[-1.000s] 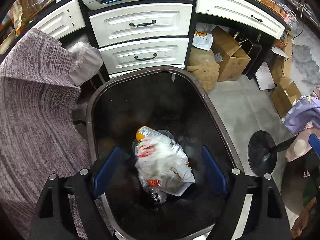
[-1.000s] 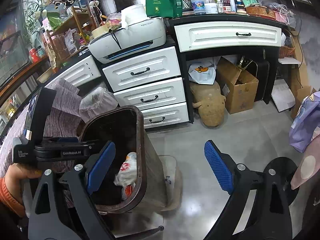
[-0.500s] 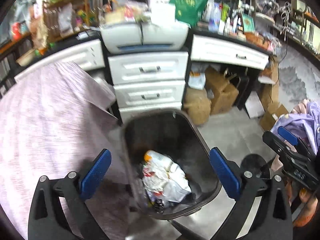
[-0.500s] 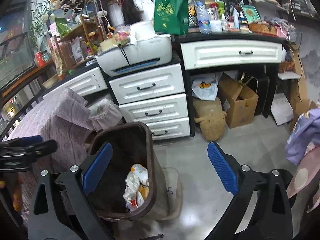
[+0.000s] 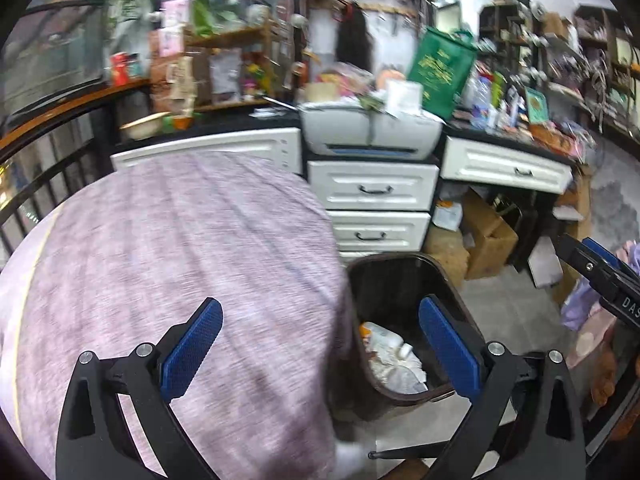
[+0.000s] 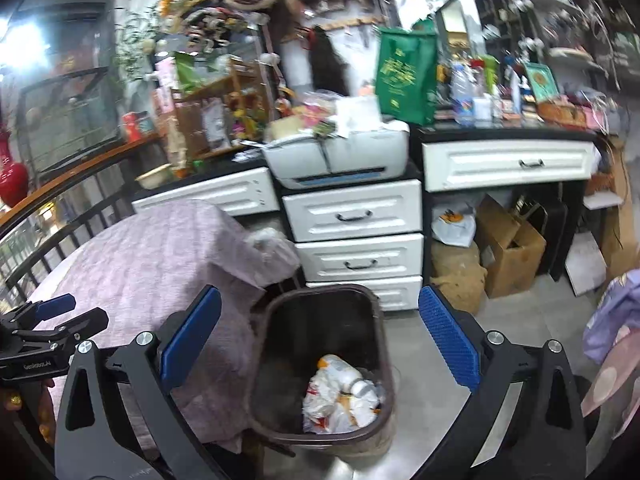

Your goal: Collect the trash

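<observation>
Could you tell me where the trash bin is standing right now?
The trash bin stands on the floor at lower centre of the right wrist view, right of the purple-covered table and in front of the white drawers.

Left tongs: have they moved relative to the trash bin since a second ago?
Yes. The left tongs have pulled up and back from over the trash bin, now beside the purple-covered table.

- A table under a purple cloth (image 5: 180,248) fills the left.
- A white printer (image 6: 340,156) sits atop white drawers (image 6: 354,236).
- A green bag (image 6: 406,76) stands upright on the black counter.
- An open cardboard box (image 6: 508,248) sits beneath.
</observation>
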`<action>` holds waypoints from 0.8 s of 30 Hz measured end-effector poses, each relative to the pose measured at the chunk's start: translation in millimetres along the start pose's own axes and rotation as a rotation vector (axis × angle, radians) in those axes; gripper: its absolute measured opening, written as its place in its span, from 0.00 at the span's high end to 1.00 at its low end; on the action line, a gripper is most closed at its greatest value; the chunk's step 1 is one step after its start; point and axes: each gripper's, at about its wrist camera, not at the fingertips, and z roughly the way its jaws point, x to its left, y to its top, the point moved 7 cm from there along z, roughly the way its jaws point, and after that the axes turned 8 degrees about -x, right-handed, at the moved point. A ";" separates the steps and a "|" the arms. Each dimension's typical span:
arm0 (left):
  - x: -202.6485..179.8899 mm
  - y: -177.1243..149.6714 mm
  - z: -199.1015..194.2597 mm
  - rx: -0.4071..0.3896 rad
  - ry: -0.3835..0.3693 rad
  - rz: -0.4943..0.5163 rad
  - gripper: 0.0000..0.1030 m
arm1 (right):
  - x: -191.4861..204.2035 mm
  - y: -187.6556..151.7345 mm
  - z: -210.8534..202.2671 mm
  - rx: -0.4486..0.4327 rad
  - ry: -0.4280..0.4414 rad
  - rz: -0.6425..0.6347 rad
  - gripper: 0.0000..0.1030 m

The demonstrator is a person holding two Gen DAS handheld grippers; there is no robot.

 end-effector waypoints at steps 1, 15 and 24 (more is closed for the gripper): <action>9.2 -0.6 -8.6 -0.018 0.015 -0.008 0.05 | 9.1 2.0 -5.0 -0.010 0.011 -0.006 0.06; 71.2 -29.1 -81.0 -0.082 0.109 -0.109 0.05 | 91.8 -13.4 -45.6 -0.013 0.069 -0.080 0.06; 84.7 -36.2 -119.7 -0.186 0.111 -0.234 0.05 | 107.4 -21.9 -80.6 -0.074 0.058 -0.125 0.06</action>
